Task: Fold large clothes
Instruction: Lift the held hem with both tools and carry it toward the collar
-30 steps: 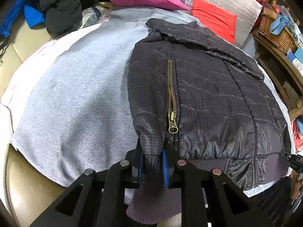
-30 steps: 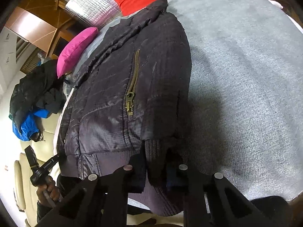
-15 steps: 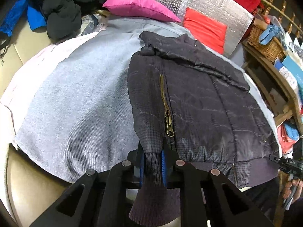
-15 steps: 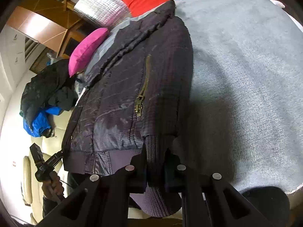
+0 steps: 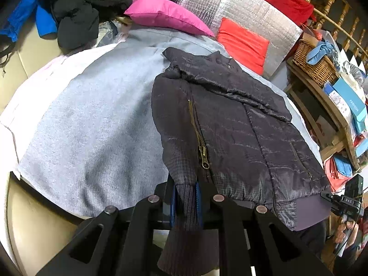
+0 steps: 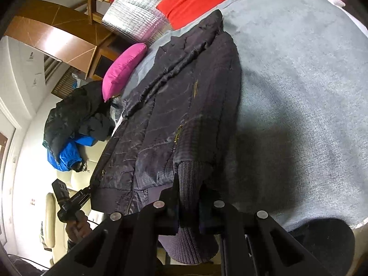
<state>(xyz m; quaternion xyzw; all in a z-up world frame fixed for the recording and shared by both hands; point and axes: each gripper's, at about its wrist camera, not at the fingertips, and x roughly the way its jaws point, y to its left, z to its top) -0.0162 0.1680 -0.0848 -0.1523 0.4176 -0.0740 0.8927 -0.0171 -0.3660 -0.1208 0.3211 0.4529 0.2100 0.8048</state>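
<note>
1. Grey knitted blanket (image 5: pixel 87 124) spread over the surface, filling most of both views.
2. Dark quilted jacket (image 5: pixel 230 128) lying flat on the blanket, collar at the far end, ribbed hem at the near edge; right of middle in the left wrist view, left of middle in the right wrist view.
3. Silver quilted panel (image 5: pixel 250 16) standing at the far end, with a red cushion (image 5: pixel 243 43) against it and a pink pillow (image 5: pixel 165 13) to its left.
4. Heap of black and blue clothes (image 5: pixel 76 16) at the far left (on a cream seat).
5. Wicker basket (image 5: pixel 315 62) on a wooden shelf at the right.
6. Left hand-held gripper (image 5: pixel 185 203) closed narrow on a ribbed cuff (image 5: pixel 186 207) at the jacket's near edge, cuff hanging below the pads.
7. Right hand-held gripper (image 6: pixel 189 209) likewise clamped narrow on the other ribbed cuff (image 6: pixel 191 184), near the hem.
8. Brass zip pull (image 5: pixel 204 158) just beyond the left cuff.
</note>
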